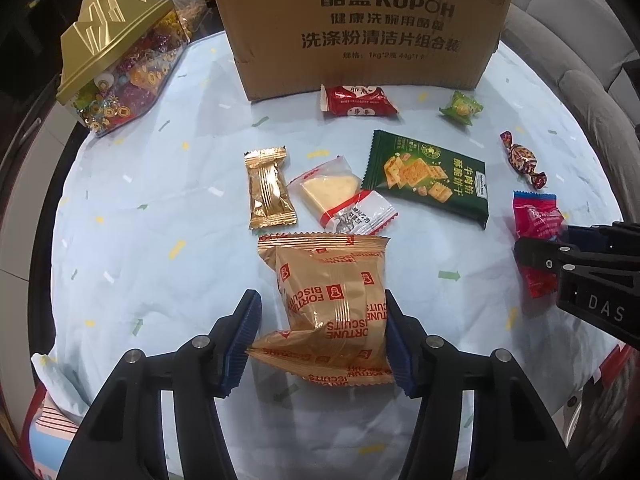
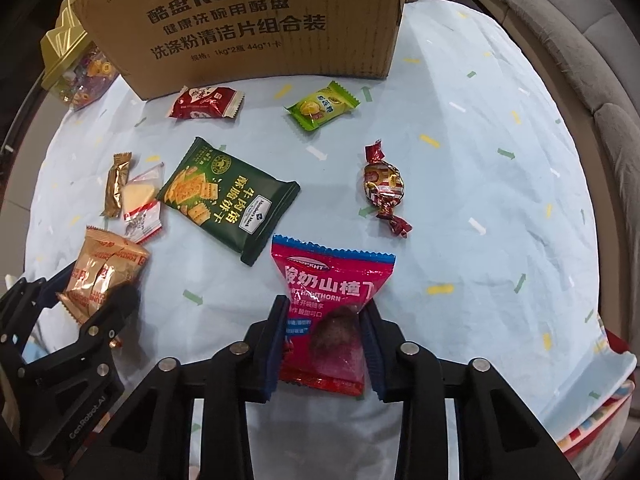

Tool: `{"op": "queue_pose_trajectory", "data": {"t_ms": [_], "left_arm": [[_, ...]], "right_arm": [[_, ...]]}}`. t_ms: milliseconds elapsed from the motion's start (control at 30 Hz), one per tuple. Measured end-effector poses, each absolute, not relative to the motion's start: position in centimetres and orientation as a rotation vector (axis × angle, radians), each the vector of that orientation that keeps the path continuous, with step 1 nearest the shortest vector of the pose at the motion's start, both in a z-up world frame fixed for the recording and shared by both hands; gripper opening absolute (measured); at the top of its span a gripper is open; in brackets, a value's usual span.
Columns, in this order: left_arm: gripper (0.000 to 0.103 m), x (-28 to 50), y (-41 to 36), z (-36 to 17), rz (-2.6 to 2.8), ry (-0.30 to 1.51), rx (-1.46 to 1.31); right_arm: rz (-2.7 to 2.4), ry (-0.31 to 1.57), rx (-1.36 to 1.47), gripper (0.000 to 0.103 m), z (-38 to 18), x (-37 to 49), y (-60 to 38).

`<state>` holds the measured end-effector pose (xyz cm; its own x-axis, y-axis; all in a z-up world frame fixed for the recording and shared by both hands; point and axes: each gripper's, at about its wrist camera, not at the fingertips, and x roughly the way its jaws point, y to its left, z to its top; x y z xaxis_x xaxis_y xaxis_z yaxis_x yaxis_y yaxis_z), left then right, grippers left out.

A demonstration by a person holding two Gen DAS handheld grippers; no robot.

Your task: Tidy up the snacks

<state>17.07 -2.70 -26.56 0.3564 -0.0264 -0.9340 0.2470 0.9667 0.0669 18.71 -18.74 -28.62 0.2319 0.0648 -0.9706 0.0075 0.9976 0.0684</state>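
Snacks, crinkly foil biscuit pack [image 1: 332,304] between my left fingers [image 1: 240,340], glossy pink pouch [image 2: 332,312] pinched in my right fingers [image 2: 276,344], cardboard box [image 1: 360,28] behind.

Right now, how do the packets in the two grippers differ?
The Fortune Biscuits packet is gold with red lettering; the hawthorn packet is pink-red with a blue top edge. The biscuit one looks the larger. Each lies on the tablecloth between blue pads, left gripper and right gripper.

cardboard box [image 1: 360,32] top cut off, candy jar [image 2: 68,68] half hidden — behind box
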Motion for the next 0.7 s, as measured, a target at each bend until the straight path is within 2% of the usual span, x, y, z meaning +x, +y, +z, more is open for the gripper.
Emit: {"op": "queue_pose_trajectory", "data": {"t_ms": [700], "left_arm": [[0.055,16.0,-2.8,-23.0,-0.157,1.142,0.177]], "right_arm": [[0.050,1.246,0.051,0.032,-23.9,17.2,-18.9]]}}
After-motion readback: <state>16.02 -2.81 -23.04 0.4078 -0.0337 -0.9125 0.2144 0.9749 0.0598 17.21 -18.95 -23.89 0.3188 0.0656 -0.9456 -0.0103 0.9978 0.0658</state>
